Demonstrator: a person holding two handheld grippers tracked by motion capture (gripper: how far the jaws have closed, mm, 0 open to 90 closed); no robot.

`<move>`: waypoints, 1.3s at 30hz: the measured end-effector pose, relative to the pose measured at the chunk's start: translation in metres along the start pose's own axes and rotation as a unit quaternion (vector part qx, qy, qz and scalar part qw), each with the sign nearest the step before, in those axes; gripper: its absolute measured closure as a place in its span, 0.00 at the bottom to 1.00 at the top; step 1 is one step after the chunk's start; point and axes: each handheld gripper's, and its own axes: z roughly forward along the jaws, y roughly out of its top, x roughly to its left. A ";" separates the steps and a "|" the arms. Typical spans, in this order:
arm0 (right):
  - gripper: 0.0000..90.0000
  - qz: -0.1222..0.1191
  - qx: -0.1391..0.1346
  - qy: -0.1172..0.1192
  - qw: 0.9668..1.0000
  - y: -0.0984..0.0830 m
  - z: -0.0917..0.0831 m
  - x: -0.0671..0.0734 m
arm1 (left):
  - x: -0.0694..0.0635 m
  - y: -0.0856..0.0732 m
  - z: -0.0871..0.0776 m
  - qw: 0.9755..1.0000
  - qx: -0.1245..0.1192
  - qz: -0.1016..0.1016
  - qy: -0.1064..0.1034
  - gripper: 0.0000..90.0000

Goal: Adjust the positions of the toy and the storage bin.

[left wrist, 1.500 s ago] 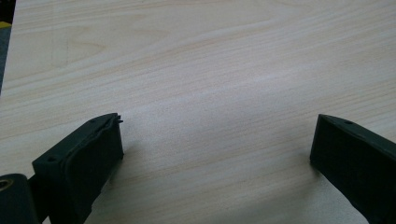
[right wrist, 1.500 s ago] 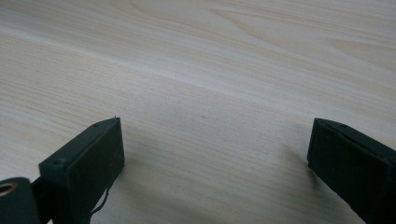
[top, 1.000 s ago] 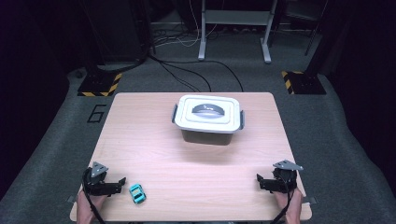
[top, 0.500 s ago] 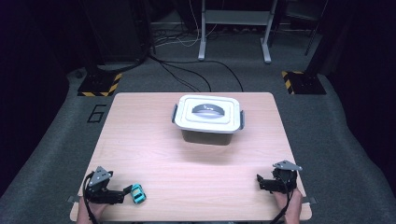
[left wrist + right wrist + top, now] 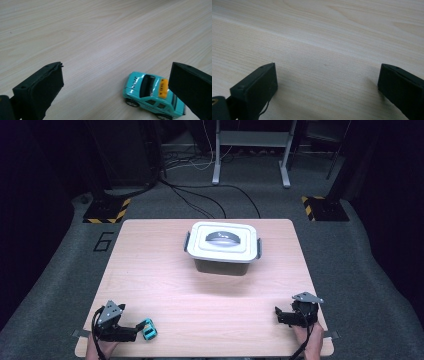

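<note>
While both grippers are resting near the worktop's (image 5: 150,270) near edge, a wide stretch of bare wood is lying open between them and ahead of them, up to the lidded grey box (image 5: 223,247) sitting toward the far side. The left gripper (image 5: 136,332) is holding its jaws wide apart, and the teal toy taxi (image 5: 153,96) is sitting between them, close against the right-hand jaw and well clear of the left-hand one, wheels down on the wood. The right gripper (image 5: 278,315) is also holding its jaws apart, with nothing but wood grain between them. Beyond the worktop, grey carpet is spreading out, with cables (image 5: 210,200) trailing toward a metal stand (image 5: 250,150) in a dark room.
</note>
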 end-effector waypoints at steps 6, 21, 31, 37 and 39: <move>0.02 0.000 0.002 0.002 1.000 0.000 0.000 0.000 | -0.013 -0.001 0.005 0.999 0.015 0.019 -0.024 0.00; 0.02 0.003 0.002 0.003 1.000 0.000 0.000 0.000 | -0.033 -0.016 0.024 0.998 0.036 0.035 -0.046 0.00; 0.03 0.004 0.003 0.004 1.000 0.000 0.000 -0.001 | -0.035 -0.021 0.031 0.997 0.047 0.039 -0.043 0.24; 0.03 0.004 0.003 0.004 1.000 0.000 0.000 -0.001 | -0.035 -0.021 0.031 0.997 0.049 0.036 -0.043 0.25; 0.03 0.004 0.003 0.003 1.000 0.000 0.000 -0.001 | -0.035 -0.020 0.031 0.997 0.050 0.035 -0.041 0.25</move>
